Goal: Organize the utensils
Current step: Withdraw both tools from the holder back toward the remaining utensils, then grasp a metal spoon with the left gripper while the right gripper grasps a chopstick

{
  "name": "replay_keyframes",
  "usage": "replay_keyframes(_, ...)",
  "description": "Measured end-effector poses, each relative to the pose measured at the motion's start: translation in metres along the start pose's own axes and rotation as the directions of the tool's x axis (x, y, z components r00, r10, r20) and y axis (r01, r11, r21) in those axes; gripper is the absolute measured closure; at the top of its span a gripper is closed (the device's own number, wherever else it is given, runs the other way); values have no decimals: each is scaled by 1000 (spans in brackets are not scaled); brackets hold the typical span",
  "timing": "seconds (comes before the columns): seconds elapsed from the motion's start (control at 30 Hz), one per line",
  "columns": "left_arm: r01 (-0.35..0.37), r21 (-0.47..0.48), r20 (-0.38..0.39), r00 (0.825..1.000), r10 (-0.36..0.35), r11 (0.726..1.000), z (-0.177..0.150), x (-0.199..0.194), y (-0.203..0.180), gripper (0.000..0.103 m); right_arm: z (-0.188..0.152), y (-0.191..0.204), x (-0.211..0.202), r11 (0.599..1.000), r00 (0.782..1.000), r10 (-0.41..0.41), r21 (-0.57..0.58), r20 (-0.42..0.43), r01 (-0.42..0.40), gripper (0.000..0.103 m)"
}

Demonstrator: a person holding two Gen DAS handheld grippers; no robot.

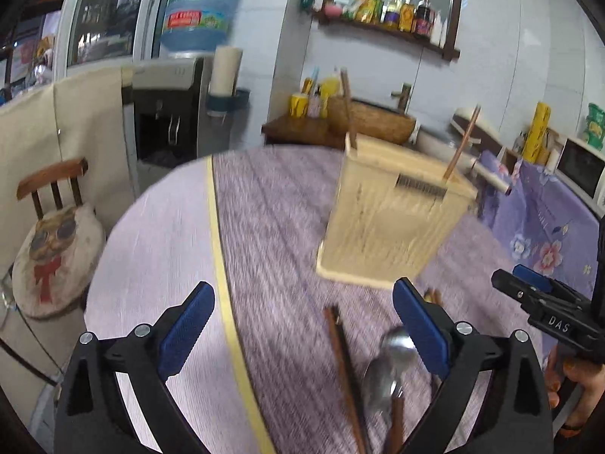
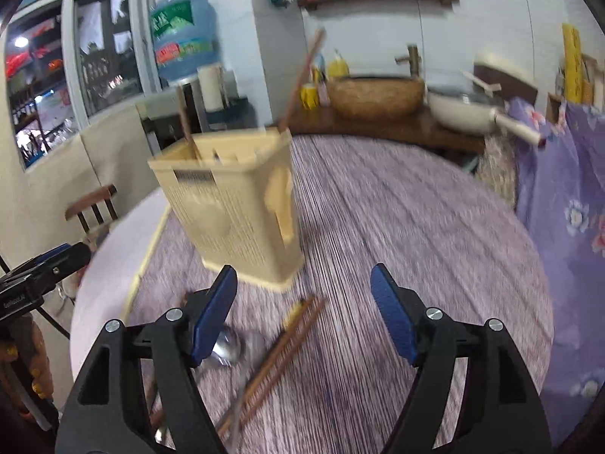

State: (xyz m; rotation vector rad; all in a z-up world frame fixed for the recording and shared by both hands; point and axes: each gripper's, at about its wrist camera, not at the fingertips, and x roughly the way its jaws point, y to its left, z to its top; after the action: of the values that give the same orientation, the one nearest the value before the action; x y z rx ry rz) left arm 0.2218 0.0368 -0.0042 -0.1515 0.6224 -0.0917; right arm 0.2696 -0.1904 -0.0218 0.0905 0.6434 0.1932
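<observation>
Your left gripper (image 1: 302,325) is spread wide and holds nothing, hovering over the purple tablecloth (image 1: 272,219). Just ahead of it lie a pair of chopsticks (image 1: 342,363) and two metal spoons (image 1: 389,370), loose on the cloth, so most of the sorting looks undone. Beyond them stands the cream utensil holder (image 1: 393,223), with two chopsticks (image 1: 463,140) already standing in it; that much seems finished. Your right gripper (image 2: 304,312) is also spread and empty, with the loose chopsticks (image 2: 280,355) lying between its fingers. The left view shows both spoons plainly; the right view hides them partly behind a finger, yet shows the holder's side cutout (image 2: 281,204) and the white pan (image 2: 469,111) on the counter.
</observation>
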Motion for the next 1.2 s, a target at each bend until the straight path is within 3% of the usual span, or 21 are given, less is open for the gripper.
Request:
replay_keyframes(0.17,-8,5,-83,997,9,1000,-28,13,4,21,-29,-4,11,1000,998,-2,25,-68,3,30)
replay_keyframes(0.3,0,-1,-107,994,0,1000,-39,14,4,38,-42,6,16,1000,996,-6,4,-86,7,30)
replay_keyframes(0.43,37,69,-114,993,-29,997,-44,13,-18,38,-49,5,22,999,992,-31,9,-119,32,32)
replay_keyframes(0.5,54,94,-118,992,-43,994,-44,14,-28,38,-50,0,26,998,988,-60,11,-141,62,39)
replay_keyframes(0.63,49,112,-121,992,-35,993,-47,17,-35,38,-48,-10,38,996,981,-40,72,-192,55,45)
replay_keyframes(0.97,44,120,-139,990,-27,992,-48,22,-34,38,-48,17,60,997,965,-80,-8,-249,81,56)
replay_keyframes(1.03,48,134,-142,990,-29,990,-49,23,-38,38,-47,15,60,996,963,-91,-20,-255,88,72)
replay_keyframes(1.1,57,146,-145,989,-35,988,-50,23,-42,38,-46,6,59,997,962,-79,-14,-263,78,80)
replay_keyframes(1.2,71,171,-158,986,-44,983,-49,27,-50,38,-42,-5,59,998,959,-47,27,-281,57,83)
